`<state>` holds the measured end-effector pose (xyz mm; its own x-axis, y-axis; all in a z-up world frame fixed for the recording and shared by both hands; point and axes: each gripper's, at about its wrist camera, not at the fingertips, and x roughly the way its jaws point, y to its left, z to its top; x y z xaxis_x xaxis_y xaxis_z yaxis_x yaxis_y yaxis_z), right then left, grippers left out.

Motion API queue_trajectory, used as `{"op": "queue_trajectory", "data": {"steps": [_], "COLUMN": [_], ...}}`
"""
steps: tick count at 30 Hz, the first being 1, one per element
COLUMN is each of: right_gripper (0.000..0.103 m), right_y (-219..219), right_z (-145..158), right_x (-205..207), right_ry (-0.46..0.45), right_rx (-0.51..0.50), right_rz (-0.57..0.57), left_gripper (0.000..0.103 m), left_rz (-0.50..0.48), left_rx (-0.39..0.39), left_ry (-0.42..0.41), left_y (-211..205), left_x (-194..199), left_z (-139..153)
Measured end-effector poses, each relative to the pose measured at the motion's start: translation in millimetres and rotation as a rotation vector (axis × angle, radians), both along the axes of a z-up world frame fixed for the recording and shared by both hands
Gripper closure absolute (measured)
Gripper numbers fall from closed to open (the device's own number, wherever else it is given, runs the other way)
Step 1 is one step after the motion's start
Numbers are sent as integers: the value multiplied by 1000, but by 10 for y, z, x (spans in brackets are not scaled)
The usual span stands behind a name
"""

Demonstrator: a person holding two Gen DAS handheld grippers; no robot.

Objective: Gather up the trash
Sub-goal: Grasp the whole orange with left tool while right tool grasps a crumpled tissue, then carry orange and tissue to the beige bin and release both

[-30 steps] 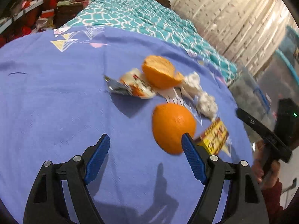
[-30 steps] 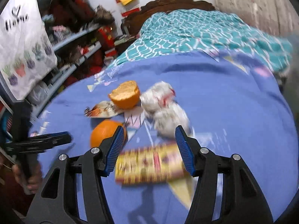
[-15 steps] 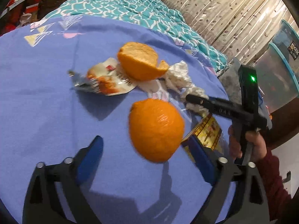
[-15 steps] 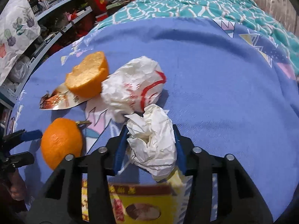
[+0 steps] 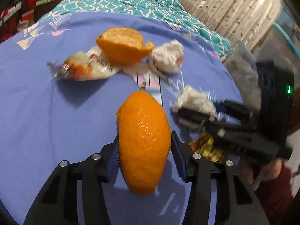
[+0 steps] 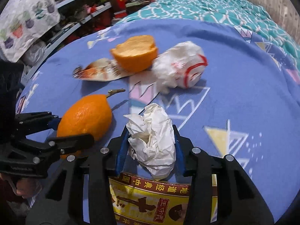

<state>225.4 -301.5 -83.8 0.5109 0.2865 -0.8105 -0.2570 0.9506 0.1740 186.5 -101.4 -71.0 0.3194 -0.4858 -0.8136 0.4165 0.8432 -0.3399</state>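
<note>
An orange [image 5: 143, 140] with a short stem sits between my left gripper's [image 5: 144, 138] blue pads, squeezed narrow as the jaws are closing on it. In the right wrist view the same orange [image 6: 88, 116] and left gripper [image 6: 73, 130] show at the left. My right gripper [image 6: 151, 131] is shut on a crumpled white paper wad [image 6: 153, 142], just above the blue sheet [image 6: 234, 93]. Beyond lie a half orange peel [image 6: 135, 54], a torn snack wrapper [image 6: 97, 71] and a white wad with red print [image 6: 181, 65]. A yellow packet [image 6: 150, 200] lies under the right gripper.
The trash lies on a blue patterned sheet [image 5: 46, 112] over a bed, with a teal quilt [image 5: 131, 0] behind. Cluttered shelves [image 6: 75, 24] stand at the left, a patterned curtain [image 5: 225, 9] at the right. A hand in a dark red sleeve [image 5: 271, 178] holds the right gripper.
My left gripper moved over the orange and closed on it, squashing it narrow. My right gripper came down around the paper wad, closed on it and holds it.
</note>
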Motion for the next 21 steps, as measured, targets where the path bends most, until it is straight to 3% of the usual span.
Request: {"op": "queue_trajectory", "data": {"steps": [4, 8, 14, 17, 19, 21], "right_gripper": [58, 58, 57, 57, 57, 55], "right_y": [-48, -62, 127, 179, 165, 162], "right_z": [495, 796, 599, 292, 111, 47], "right_x": [-472, -977, -1453, -1665, -1717, -1708], "right_ry": [-229, -356, -333, -244, -190, -167], "right_rx": [84, 171, 100, 48, 11, -8], "right_rz": [-53, -59, -53, -87, -119, -130], "left_gripper": [59, 59, 58, 56, 51, 38], "left_rz": [-28, -15, -23, -28, -32, -36], "left_rx": [16, -5, -6, -5, -13, -16], "left_ry": [-40, -44, -71, -77, -75, -74], "left_y": [191, 388, 491, 483, 483, 476], "left_x": [-409, -664, -963, -1010, -1022, -1035], "left_z": [11, 4, -4, 1, 2, 8]}}
